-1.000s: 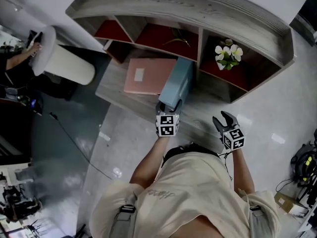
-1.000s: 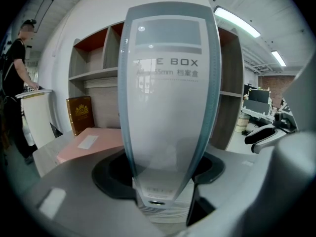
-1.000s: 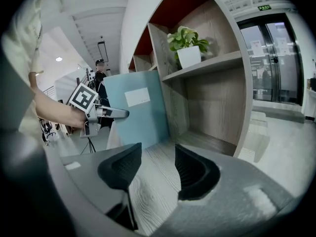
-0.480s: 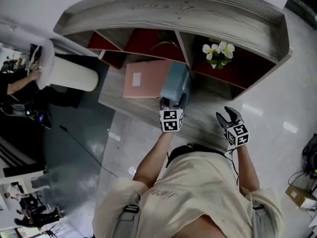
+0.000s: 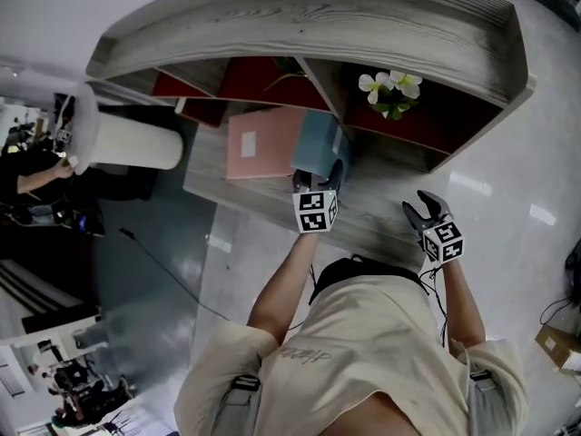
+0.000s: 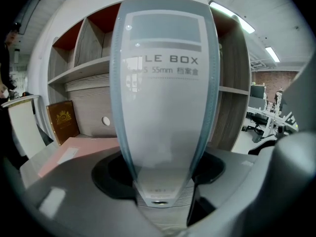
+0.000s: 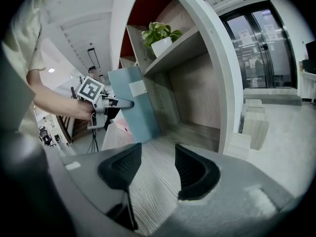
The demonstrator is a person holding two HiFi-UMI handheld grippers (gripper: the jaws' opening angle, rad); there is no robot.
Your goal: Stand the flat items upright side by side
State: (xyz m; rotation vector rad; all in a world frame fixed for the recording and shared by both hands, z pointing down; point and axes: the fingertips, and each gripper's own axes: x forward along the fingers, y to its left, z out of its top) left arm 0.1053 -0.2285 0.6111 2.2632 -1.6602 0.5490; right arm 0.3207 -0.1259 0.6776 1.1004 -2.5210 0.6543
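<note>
Left gripper (image 5: 319,182) clamps the smooth blue plastic file box (image 6: 160,98), long axis upright, labelled spine facing the jaws; right gripper (image 7: 157,169) gapes empty over the grained wooden shelf (image 5: 381,221).

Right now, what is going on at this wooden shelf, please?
A person is working with a gripper in each hand. The left gripper is clamped on a blue file box and holds it on its edge, roughly upright, on the wooden ledge. A pink file box lies flat beside it. The right gripper is open and empty over the ledge.
</note>
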